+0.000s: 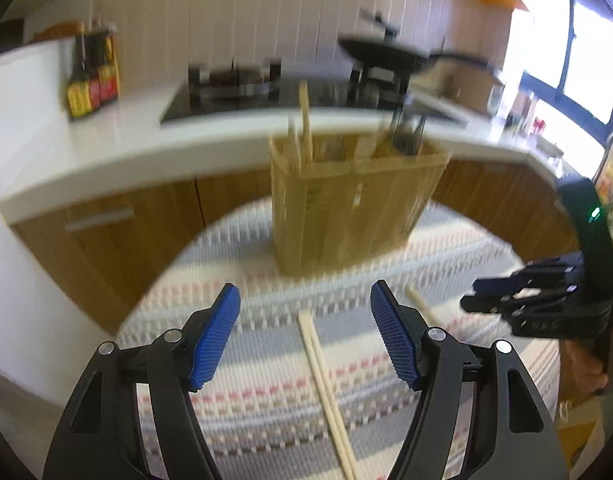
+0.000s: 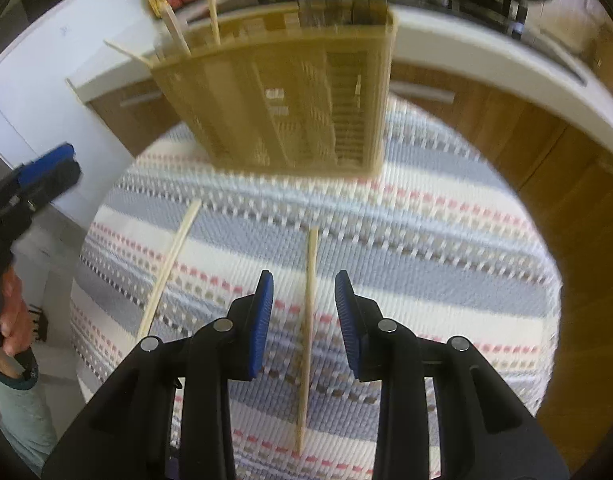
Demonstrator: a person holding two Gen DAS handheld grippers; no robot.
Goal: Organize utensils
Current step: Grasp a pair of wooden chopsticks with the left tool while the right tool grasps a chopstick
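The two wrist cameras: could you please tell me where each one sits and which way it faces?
Left wrist: on the left gripper, angled down over paired chopsticks toward the bamboo utensil holder; right gripper at right edge.
Right wrist: on the right gripper, steeper, above a single chopstick; left gripper and hand at left.
Shared: holder, striped tablecloth, both jaws open.

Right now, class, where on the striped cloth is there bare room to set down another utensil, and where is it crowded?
Free: the striped cloth right of the single chopstick, out to its round edge, and the band between the wooden holder and the chopstick tips. Crowded: the near middle, where the chopstick pair lies under the left gripper and the right gripper.
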